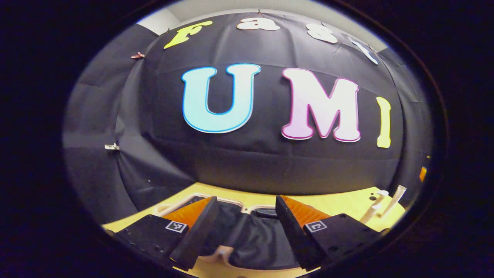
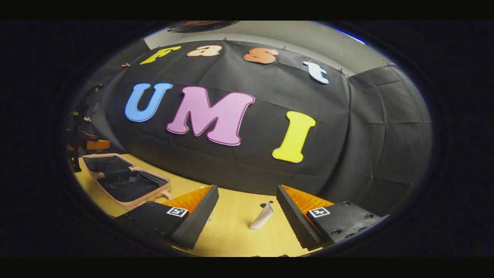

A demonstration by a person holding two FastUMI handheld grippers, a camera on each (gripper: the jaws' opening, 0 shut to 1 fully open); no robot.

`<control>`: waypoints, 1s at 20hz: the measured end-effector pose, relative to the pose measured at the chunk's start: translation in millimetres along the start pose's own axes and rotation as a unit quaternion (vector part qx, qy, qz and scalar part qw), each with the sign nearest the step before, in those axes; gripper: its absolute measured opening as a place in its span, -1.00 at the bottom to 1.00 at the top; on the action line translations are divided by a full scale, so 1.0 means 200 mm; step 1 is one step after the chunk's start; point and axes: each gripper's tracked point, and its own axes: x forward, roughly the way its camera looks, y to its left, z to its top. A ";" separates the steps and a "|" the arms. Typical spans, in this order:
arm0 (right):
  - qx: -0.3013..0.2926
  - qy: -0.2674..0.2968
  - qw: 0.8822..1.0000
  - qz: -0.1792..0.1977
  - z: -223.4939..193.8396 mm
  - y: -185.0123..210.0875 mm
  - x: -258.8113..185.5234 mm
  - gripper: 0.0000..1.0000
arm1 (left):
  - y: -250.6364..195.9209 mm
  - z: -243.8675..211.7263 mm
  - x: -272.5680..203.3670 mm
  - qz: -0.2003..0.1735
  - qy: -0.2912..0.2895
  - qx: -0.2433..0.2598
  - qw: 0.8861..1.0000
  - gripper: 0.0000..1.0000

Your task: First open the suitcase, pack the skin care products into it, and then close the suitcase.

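My right tool is released, its two fingers spread wide with nothing between them but bare desk. Just past the gap, toward one o'clock, stands a pale tube, tilted on its end. I judge I am holding the tool open and lined up on it because this tube is the next skin care piece to pack (the spread looks ample for its width). Out at nine to ten o'clock in the right gripper view lies the suitcase, pinkish shell, both dark-lined halves flat open on the desk, well apart from the tube.

My left tool is released too, fingers parted and gripping nothing. It hangs over the open suitcase, whose dark lining and pale rim run under and between the fingers. That, I think, is why it waits here: the lid is already down flat, so this hand has little to do until something arrives. At three o'clock in the left gripper view, near the desk's edge, stand two more pale tubes, leaning close together, not yet packed.

Opening looks done; packing seems barely begun.
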 end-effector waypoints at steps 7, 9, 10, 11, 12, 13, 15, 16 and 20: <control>0.033 0.054 0.998 -0.008 -0.39 -0.28 0.04 0.94 | -0.87 -0.40 -0.06 -0.080 0.025 0.021 0.996 0.91; 0.043 0.067 0.997 -0.008 -0.49 -0.33 0.05 0.94 | -1.05 -0.49 -0.06 -0.097 0.033 0.017 0.995 0.90; 0.047 0.071 0.996 -0.008 -0.52 -0.34 0.05 0.94 | -1.11 -0.53 -0.06 -0.102 0.038 0.014 0.994 0.90; 0.052 0.076 0.996 -0.009 -0.55 -0.35 0.05 0.94 | -1.18 -0.57 -0.05 -0.107 0.041 0.011 0.993 0.90; 0.058 0.081 0.995 -0.012 -0.58 -0.37 0.05 0.94 | -1.23 -0.60 -0.03 -0.113 0.044 0.013 0.993 0.91; 0.064 0.086 0.994 -0.015 -0.61 -0.38 0.05 0.94 | -1.28 -0.63 -0.01 -0.118 0.048 0.020 0.992 0.90; 0.078 0.095 0.992 -0.017 -0.66 -0.38 0.05 0.94 | -1.35 -0.73 0.04 -0.121 0.062 0.028 0.990 0.91; 0.082 0.100 0.991 -0.018 -0.69 -0.38 0.05 0.94 | -1.38 -0.76 0.05 -0.126 0.069 0.028 0.989 0.91; 0.086 0.121 0.989 -0.011 -0.78 -0.34 0.09 0.94 | -1.47 -0.86 0.15 -0.145 0.084 0.052 0.985 0.90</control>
